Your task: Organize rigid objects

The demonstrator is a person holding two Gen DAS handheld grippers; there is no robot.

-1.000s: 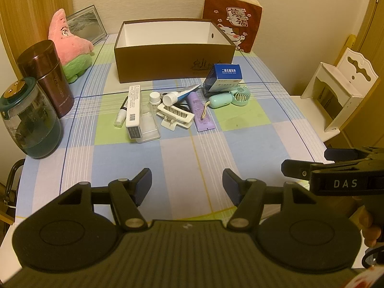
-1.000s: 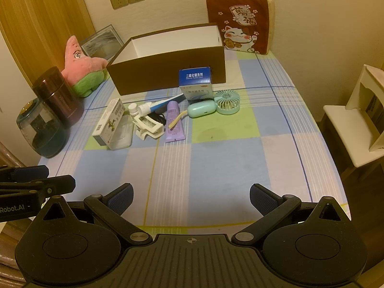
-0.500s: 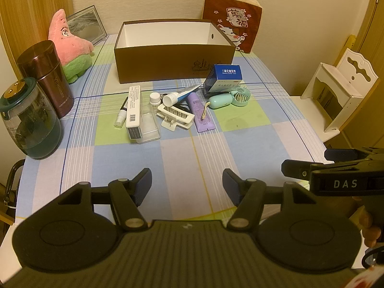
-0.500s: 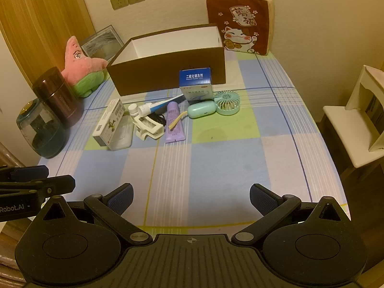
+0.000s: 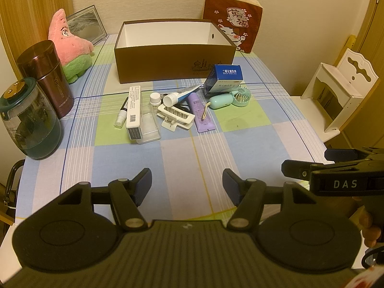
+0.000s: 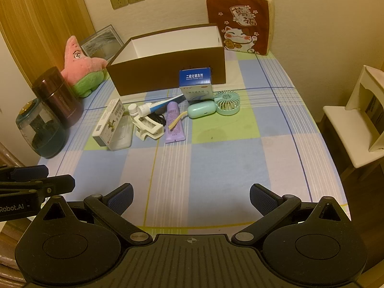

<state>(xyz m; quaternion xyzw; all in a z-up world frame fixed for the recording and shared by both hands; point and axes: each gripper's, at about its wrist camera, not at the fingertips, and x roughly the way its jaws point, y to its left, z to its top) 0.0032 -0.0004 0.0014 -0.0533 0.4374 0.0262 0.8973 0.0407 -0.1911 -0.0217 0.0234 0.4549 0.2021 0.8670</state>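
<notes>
No item is yet held: both grippers' jaws are spread at the counter's [image 5: 240, 144] near edge. A reach toward the clutter before the box [image 5: 172, 67] is called for.

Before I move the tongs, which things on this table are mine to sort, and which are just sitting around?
For the job:
brown box, nothing visible inside
blue carton
mint fan
mint case
purple tube
toothpaste tube
white clip
long white box
small white bottle

Lying about:
plush starfish
brown flask
green jug
picture frame
cat cushion
</notes>
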